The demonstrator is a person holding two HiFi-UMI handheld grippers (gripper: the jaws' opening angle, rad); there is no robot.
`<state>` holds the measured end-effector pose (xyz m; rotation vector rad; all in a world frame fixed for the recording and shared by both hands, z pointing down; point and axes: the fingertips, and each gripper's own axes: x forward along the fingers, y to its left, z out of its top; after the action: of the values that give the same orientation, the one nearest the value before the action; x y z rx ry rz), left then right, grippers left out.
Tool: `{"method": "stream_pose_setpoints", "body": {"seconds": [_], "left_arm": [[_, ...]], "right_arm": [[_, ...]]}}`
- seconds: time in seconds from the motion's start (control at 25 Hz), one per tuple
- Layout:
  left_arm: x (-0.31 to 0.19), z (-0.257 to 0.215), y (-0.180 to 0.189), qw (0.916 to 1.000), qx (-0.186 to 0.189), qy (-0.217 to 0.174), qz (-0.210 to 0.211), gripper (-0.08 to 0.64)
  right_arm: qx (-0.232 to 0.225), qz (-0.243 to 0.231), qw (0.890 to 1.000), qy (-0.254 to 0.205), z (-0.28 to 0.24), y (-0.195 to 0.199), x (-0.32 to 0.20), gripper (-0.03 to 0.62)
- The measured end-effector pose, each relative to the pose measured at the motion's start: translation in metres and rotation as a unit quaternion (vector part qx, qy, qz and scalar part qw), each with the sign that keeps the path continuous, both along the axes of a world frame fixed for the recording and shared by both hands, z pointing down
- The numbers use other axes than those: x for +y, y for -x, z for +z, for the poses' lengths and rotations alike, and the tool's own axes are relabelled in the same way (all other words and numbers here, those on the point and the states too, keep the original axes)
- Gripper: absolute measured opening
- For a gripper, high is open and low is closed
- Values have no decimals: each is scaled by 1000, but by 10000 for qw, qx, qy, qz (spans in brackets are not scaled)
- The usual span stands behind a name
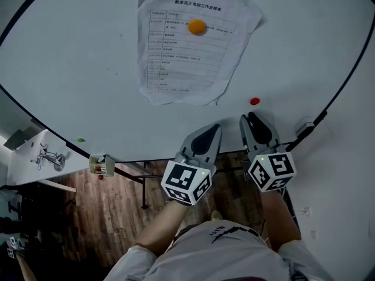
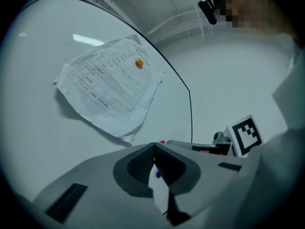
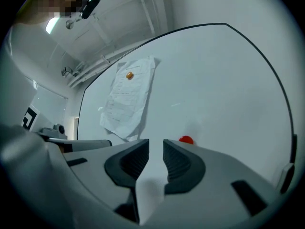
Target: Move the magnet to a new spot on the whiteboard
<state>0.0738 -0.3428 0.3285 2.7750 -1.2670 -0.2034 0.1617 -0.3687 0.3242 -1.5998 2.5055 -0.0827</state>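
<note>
Both forearms out, side by side. Left gripper (image 1: 214, 129) jaws together; right gripper (image 1: 248, 119) jaws slightly parted, empty.

Dim, even light; heavy fisheye warp w/ dark vignette at edges.

Only unreadably small print on the paper sheet (image 1: 176, 57)
</note>
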Motion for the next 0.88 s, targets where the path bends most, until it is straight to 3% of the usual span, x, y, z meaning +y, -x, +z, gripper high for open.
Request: {"method": "stream_pose_setpoints", "body": {"seconds": [0.4, 0.88], "left_arm": [[-17, 2, -18, 10000, -42, 5, 85, 11], [-25, 6, -20, 9999, -74, 44, 55, 11]], "right_arm": [[353, 628, 9974, -8, 6, -32, -25, 115], [615, 829, 9947, 8, 11, -37, -48, 143]]}}
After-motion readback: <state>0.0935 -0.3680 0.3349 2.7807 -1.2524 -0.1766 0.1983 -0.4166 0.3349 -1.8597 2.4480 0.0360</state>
